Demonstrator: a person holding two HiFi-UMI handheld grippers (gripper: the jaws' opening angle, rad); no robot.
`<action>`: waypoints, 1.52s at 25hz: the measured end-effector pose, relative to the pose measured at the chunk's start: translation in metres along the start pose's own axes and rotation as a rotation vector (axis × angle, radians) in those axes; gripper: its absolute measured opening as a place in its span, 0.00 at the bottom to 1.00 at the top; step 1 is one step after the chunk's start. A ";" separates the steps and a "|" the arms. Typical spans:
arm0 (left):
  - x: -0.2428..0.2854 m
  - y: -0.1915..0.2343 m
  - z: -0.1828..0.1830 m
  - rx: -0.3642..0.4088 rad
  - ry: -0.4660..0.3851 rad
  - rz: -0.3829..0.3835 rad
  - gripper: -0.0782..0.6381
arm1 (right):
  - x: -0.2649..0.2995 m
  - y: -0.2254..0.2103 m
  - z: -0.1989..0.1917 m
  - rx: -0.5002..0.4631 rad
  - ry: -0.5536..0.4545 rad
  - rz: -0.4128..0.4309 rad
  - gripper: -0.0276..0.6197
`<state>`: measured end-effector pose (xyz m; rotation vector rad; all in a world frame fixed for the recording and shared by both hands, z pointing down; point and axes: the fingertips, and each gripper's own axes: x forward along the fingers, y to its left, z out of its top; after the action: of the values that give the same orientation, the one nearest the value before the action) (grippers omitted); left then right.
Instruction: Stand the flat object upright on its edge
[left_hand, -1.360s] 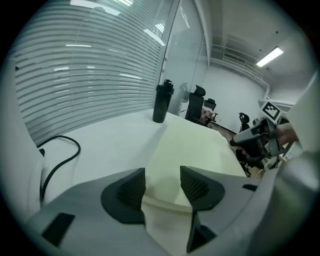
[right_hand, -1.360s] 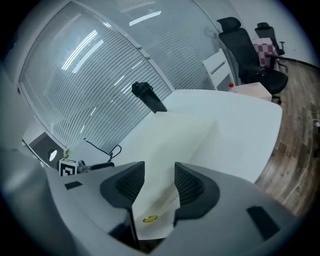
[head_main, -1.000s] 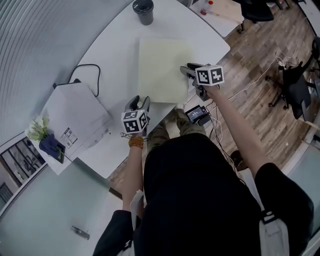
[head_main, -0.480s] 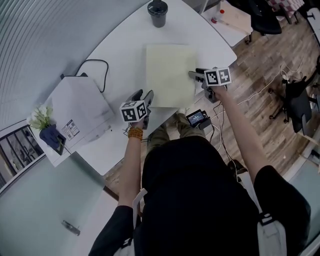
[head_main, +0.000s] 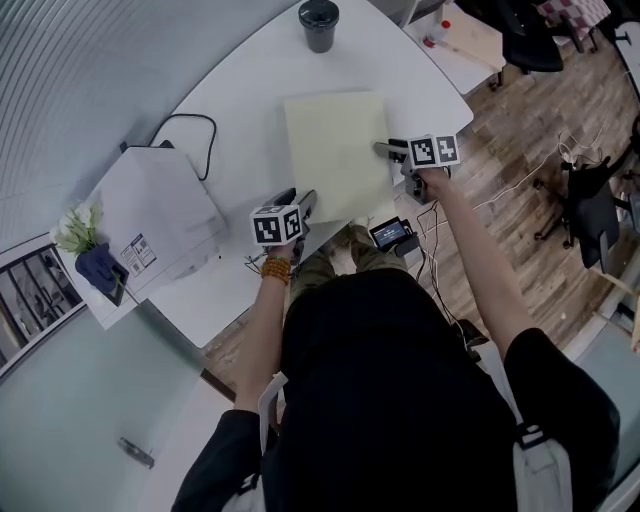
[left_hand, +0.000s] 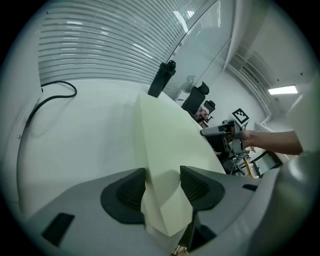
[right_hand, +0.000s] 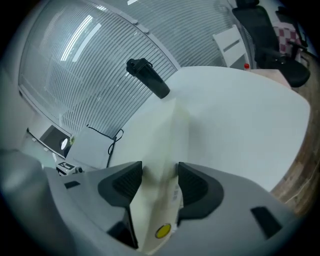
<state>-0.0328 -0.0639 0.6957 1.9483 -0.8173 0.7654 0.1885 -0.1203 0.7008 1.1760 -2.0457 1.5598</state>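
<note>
A: The left gripper sits at the near corner of the flat object, which lies on the desk. Its fingers are apart, just opened wider, corner between them.

B: The right gripper, fingers also just opening, straddles the side edge unclamped. Both should clamp, then tip together.

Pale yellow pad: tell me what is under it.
The pale yellow pad lies flat on the white table, which shows along the pad's far and left sides. The tabletop directly beneath the pad is covered, so whether anything else lies under it cannot be seen.
</note>
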 end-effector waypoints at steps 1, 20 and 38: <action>-0.002 -0.002 -0.006 0.004 0.009 -0.009 0.42 | 0.000 0.002 0.000 -0.017 0.009 0.002 0.37; -0.008 0.008 -0.007 0.070 0.007 0.006 0.46 | -0.017 0.053 0.004 -0.254 0.069 0.029 0.37; -0.045 0.029 -0.002 0.040 -0.108 0.073 0.32 | -0.046 0.220 0.031 -0.610 -0.011 0.175 0.34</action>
<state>-0.0826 -0.0631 0.6757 2.0192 -0.9496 0.7293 0.0574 -0.1138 0.5159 0.7877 -2.4281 0.8697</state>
